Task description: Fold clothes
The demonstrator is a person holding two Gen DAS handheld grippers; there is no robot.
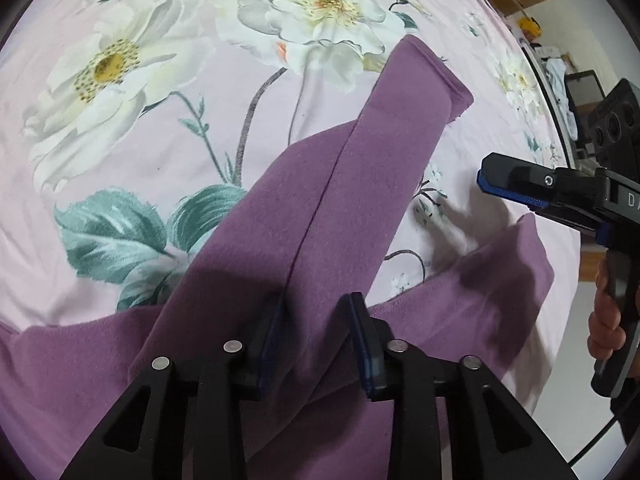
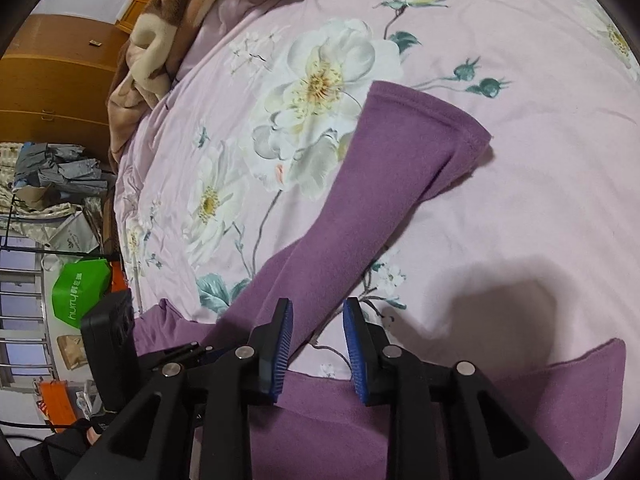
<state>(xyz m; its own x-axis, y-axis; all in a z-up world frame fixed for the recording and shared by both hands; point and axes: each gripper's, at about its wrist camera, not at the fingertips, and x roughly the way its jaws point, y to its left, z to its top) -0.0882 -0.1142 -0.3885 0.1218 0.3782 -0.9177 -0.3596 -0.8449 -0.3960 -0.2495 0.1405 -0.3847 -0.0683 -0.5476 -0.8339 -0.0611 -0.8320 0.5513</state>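
A purple fleece garment (image 1: pixel 332 216) lies on a pink floral bedsheet (image 1: pixel 120 120). One long part runs away from me to a hemmed end (image 1: pixel 424 76). My left gripper (image 1: pixel 316 340) has its jaws set around this part near its base, with a gap between the pads; the cloth rises between them. My right gripper (image 2: pixel 318 344) is open and empty, hovering just above the garment's body (image 2: pixel 320 420); the same long part (image 2: pixel 380 184) shows beyond it. The right gripper also shows in the left wrist view (image 1: pixel 516 188), held over the sheet above the garment's right corner (image 1: pixel 516 264).
A brown patterned blanket (image 2: pixel 192 12) is bunched at the bed's far left. Beside the bed stand a wooden cabinet (image 2: pixel 52 80), a pile of grey clothes (image 2: pixel 64 172), a green bag (image 2: pixel 80 296) and a metal rack (image 2: pixel 24 320). The bed's edge curves along the right in the left wrist view.
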